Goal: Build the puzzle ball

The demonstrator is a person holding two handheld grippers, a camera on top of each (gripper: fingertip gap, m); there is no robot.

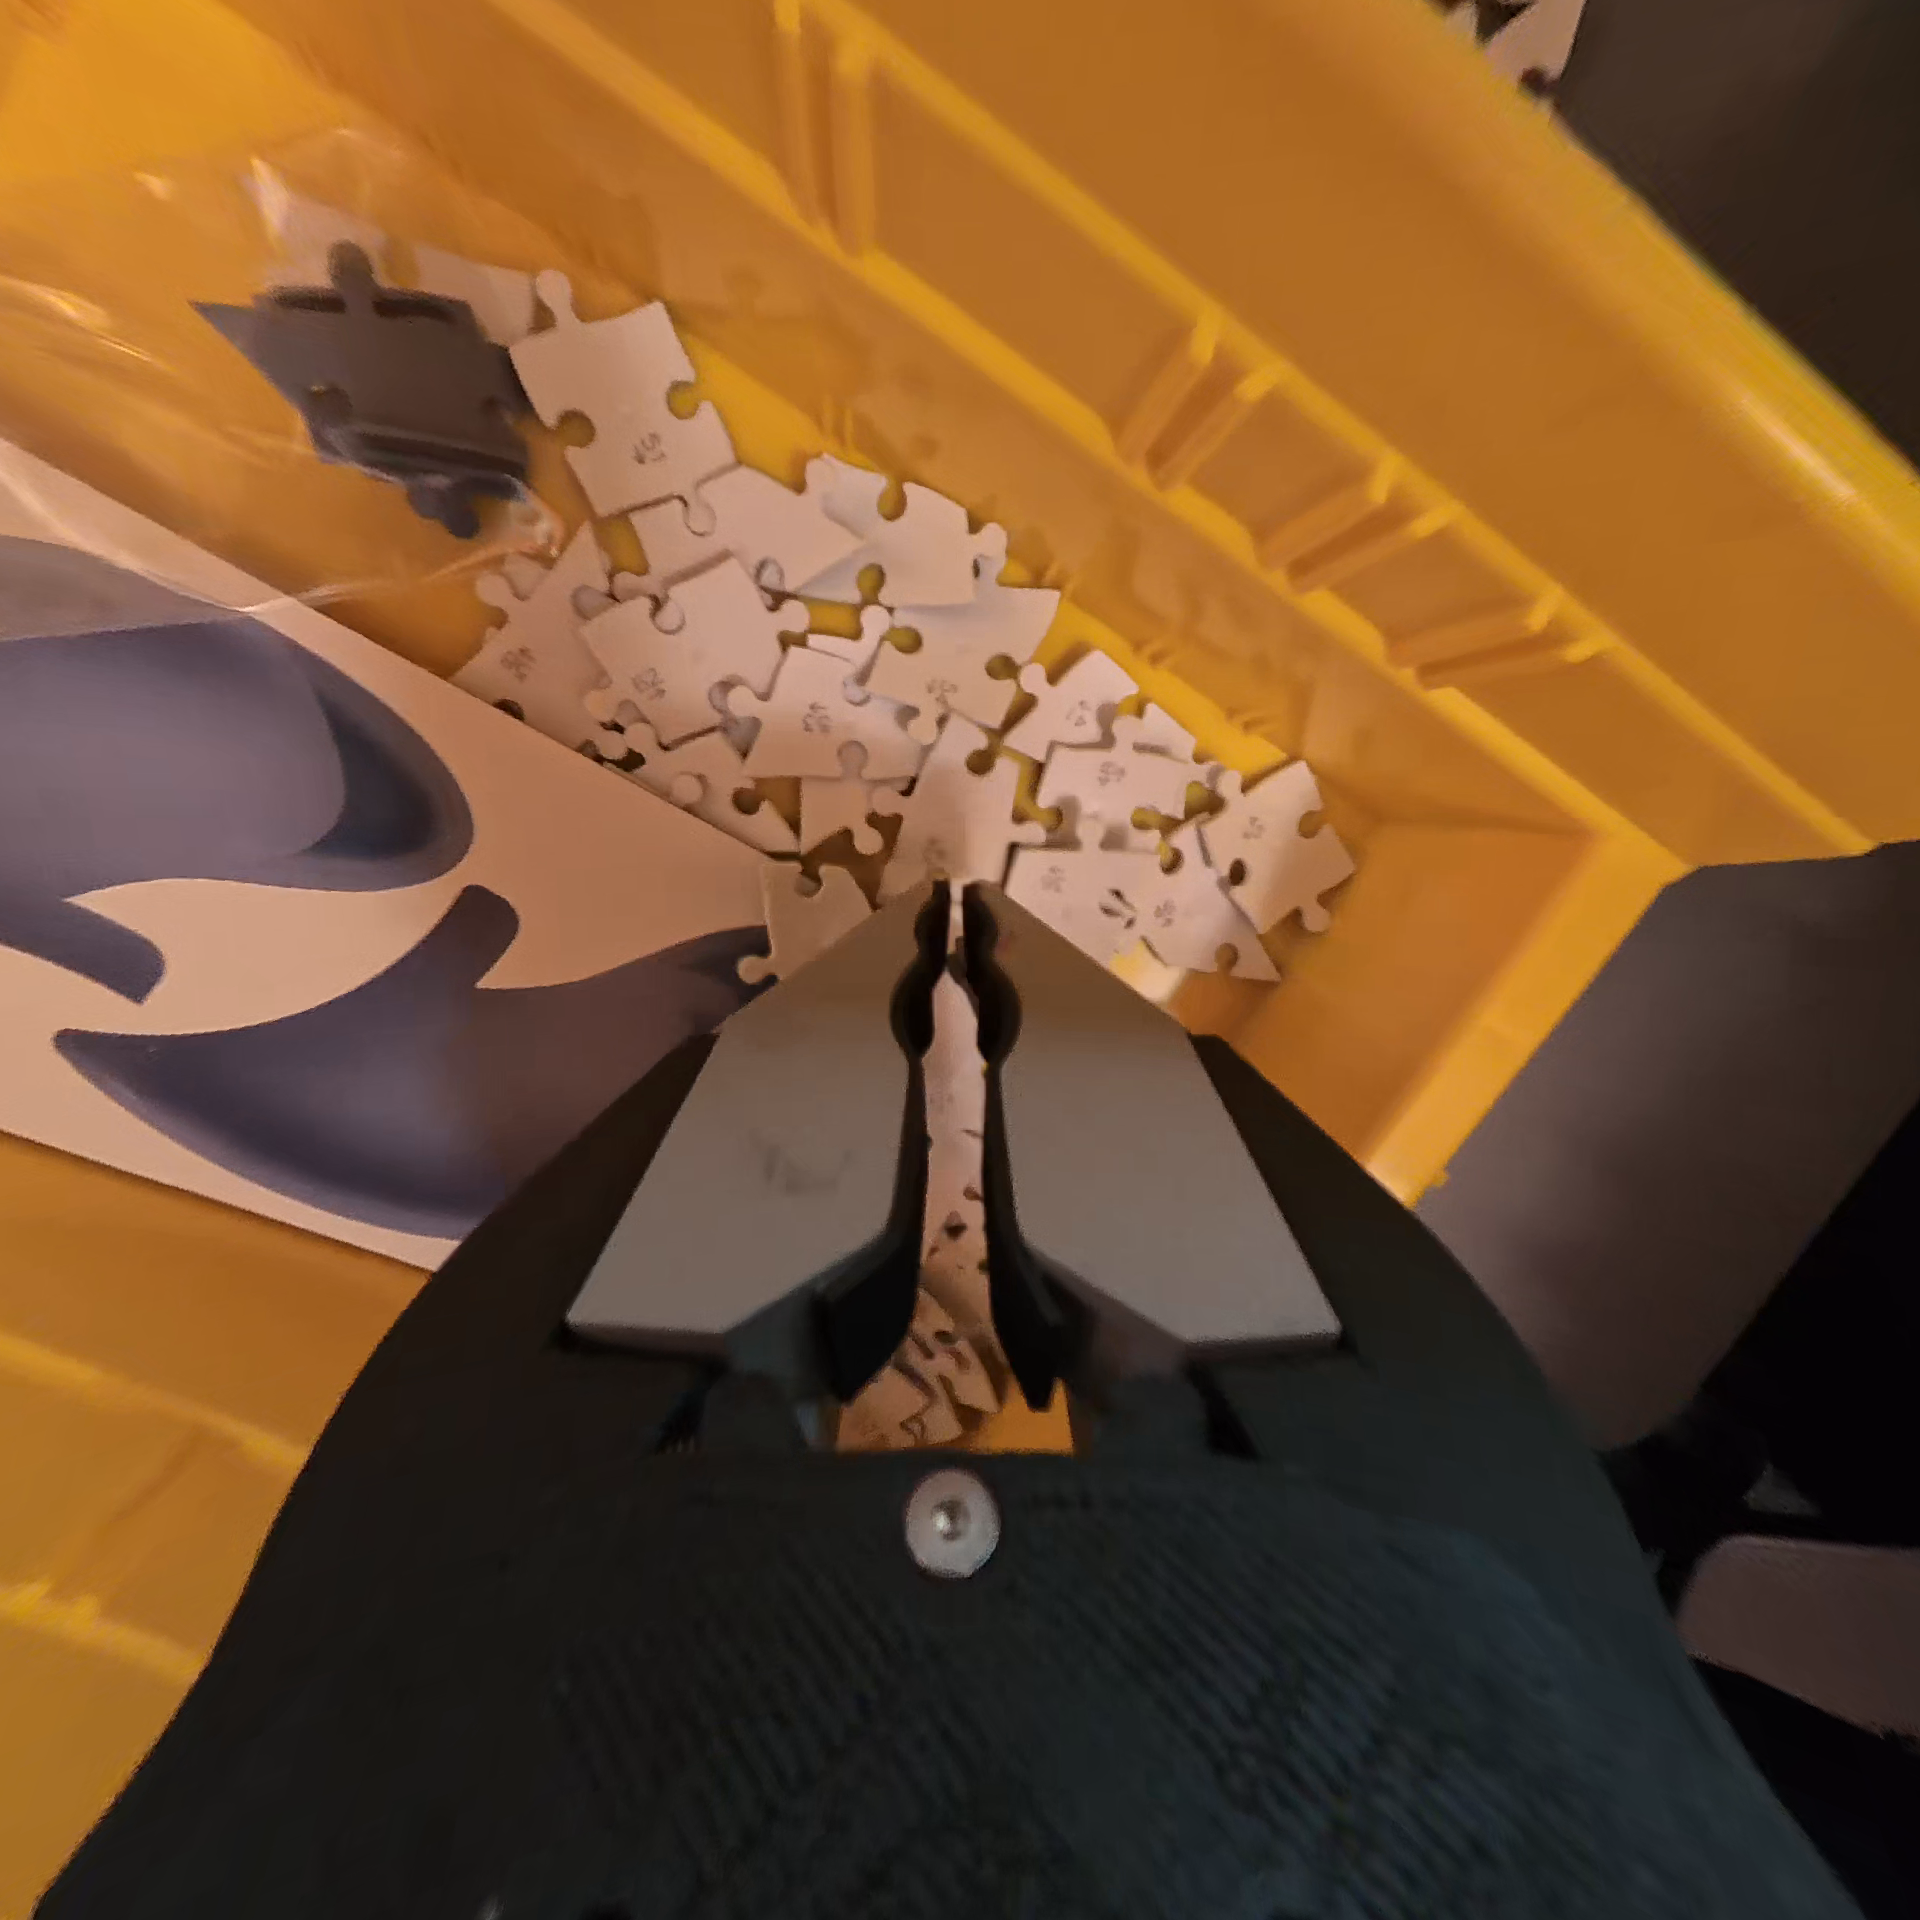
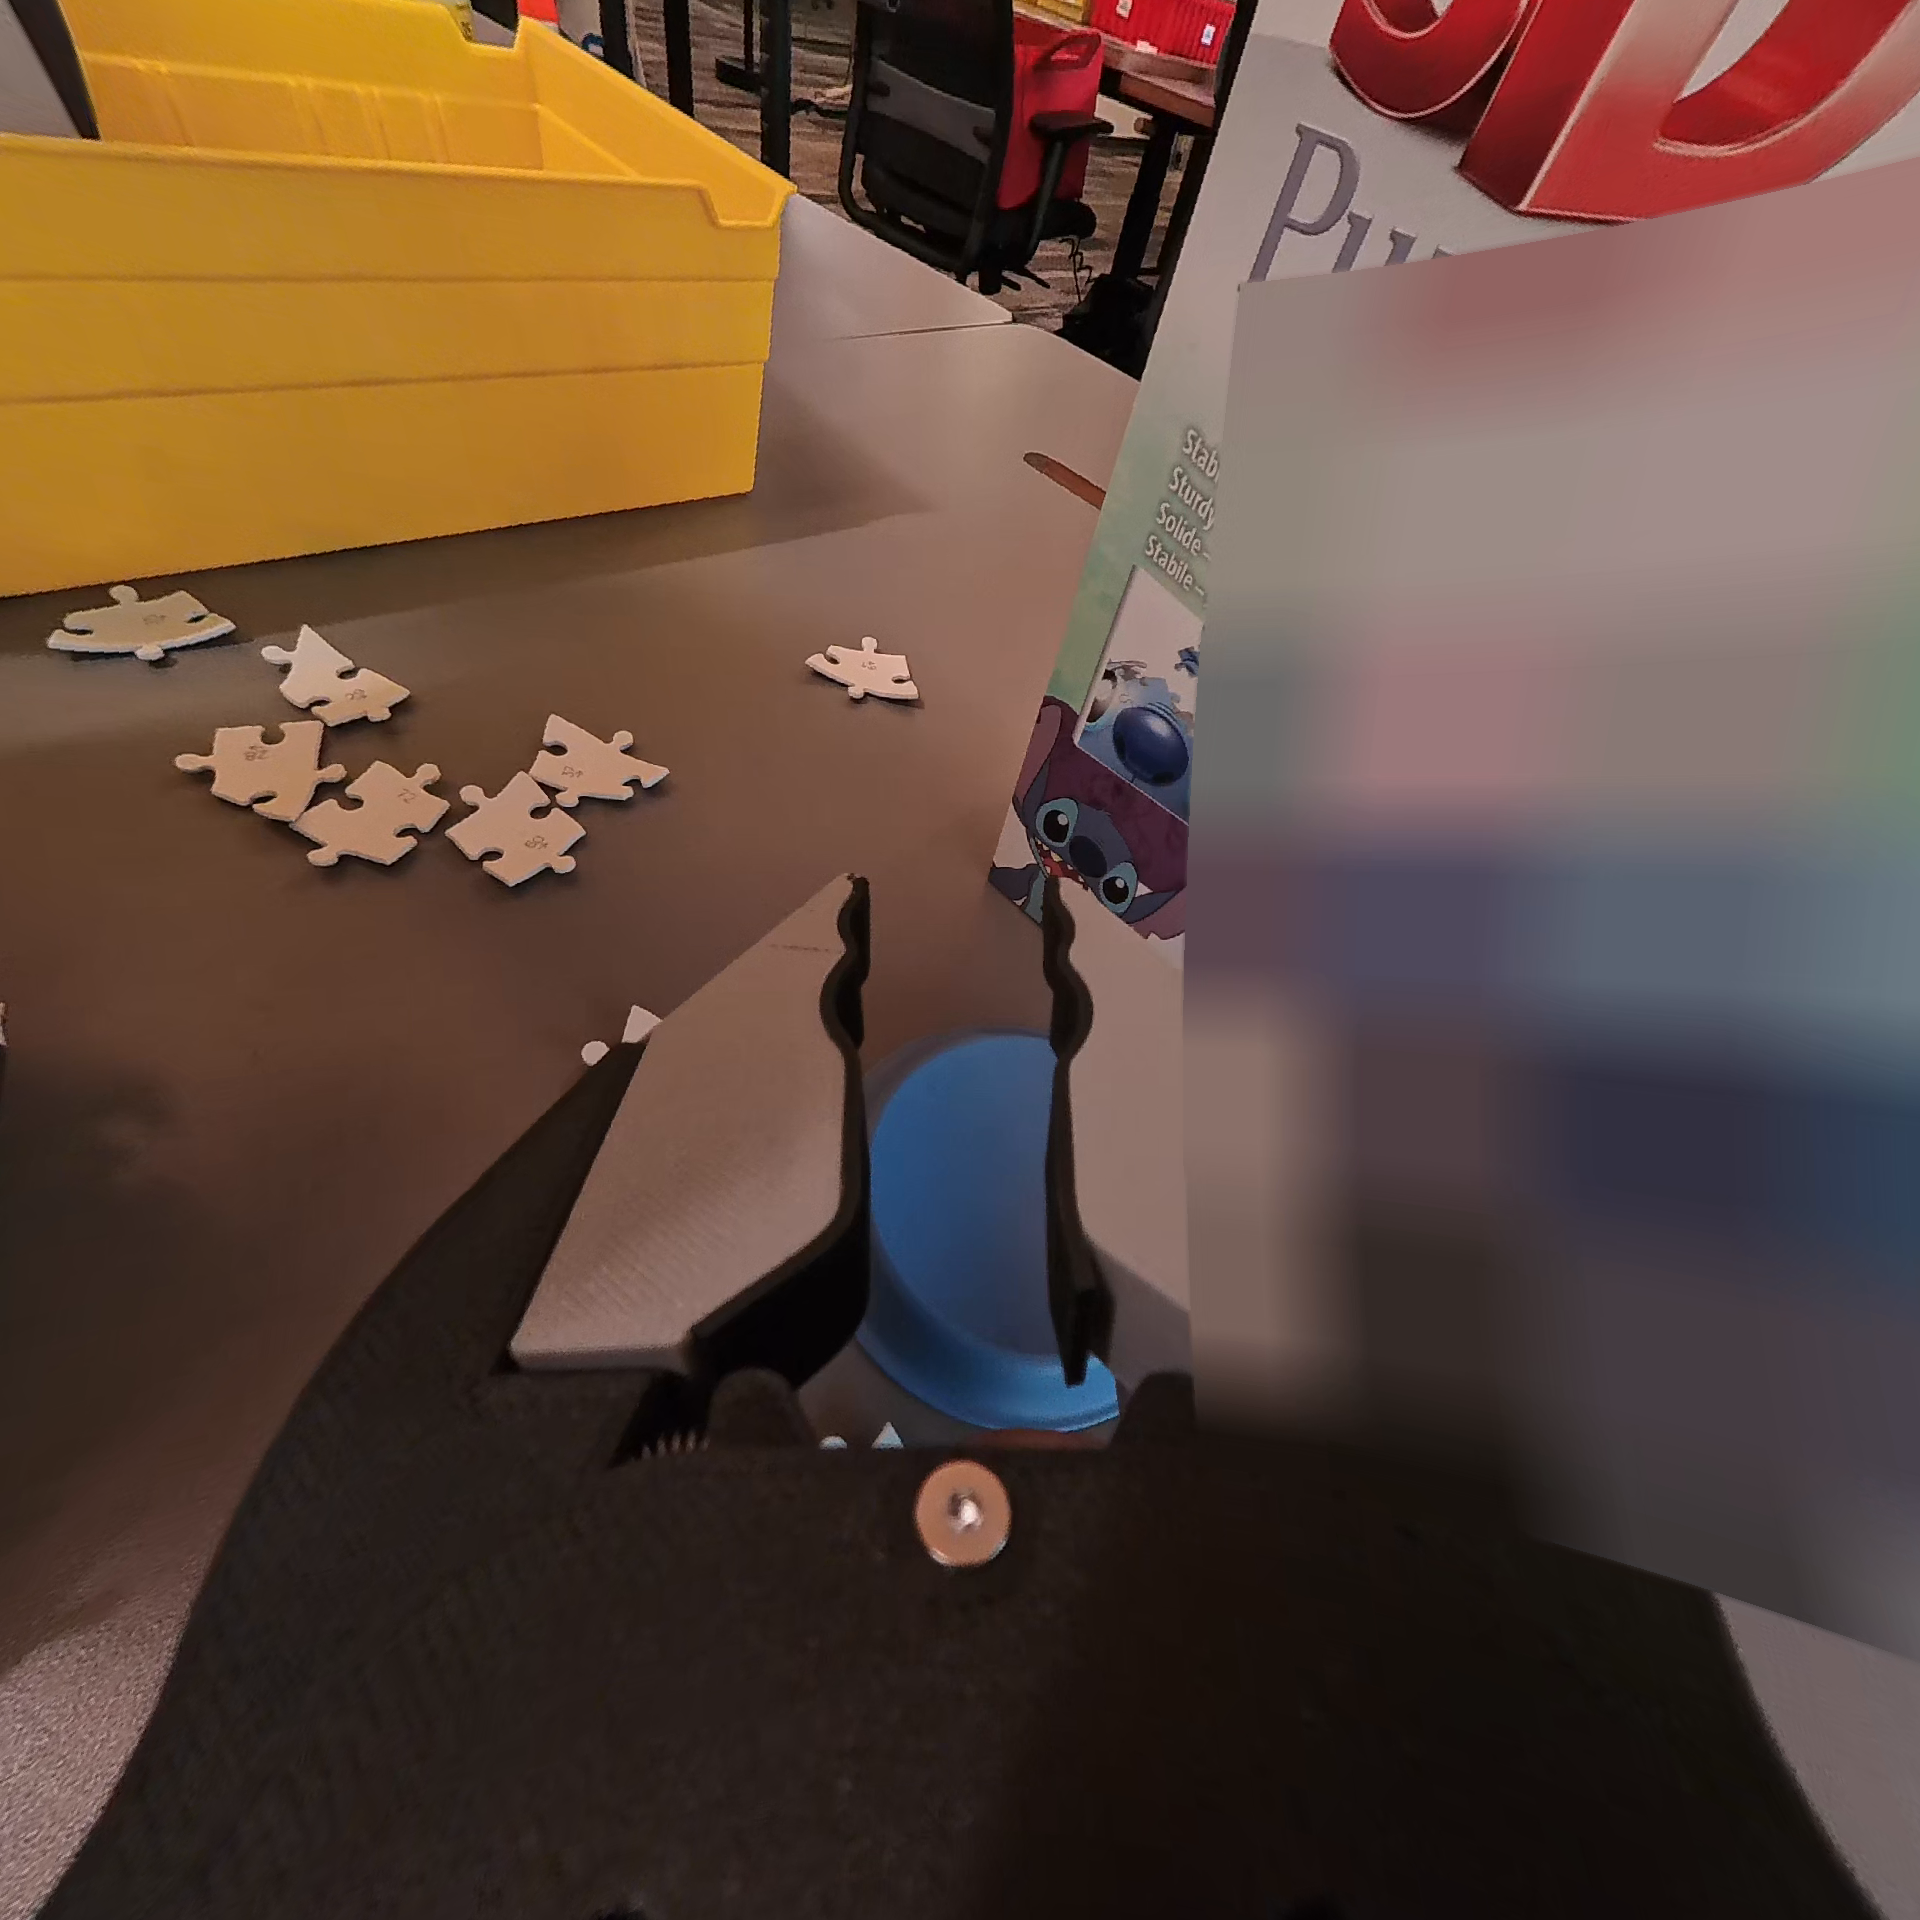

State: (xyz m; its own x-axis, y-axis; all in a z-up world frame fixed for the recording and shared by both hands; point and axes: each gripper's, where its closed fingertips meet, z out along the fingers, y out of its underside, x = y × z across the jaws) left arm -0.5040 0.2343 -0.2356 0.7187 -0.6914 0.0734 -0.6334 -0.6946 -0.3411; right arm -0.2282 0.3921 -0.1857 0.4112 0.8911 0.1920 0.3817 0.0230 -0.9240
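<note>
In the left wrist view my left gripper (image 1: 956,894) is down inside a yellow bin (image 1: 1351,520). Its fingertips are closed on the near edge of a white puzzle piece (image 1: 971,800) in a pile of white pieces (image 1: 831,665) lying back side up. In the right wrist view my right gripper (image 2: 951,899) is open and holds nothing. It hovers over a round blue stand (image 2: 956,1226) on the grey table (image 2: 727,883). Several white pieces (image 2: 416,790) lie loose on the table to its left, and one lone piece (image 2: 864,668) lies farther back.
A dark piece (image 1: 395,395), a clear plastic bag (image 1: 125,343) and a printed sheet with purple shapes (image 1: 260,935) also lie in the bin. The bin (image 2: 364,364) stands at the back left of the table. The puzzle box (image 2: 1143,727) stands close on the right. An office chair (image 2: 966,135) is behind. My right fingertips sit around 35 cm from my left ones.
</note>
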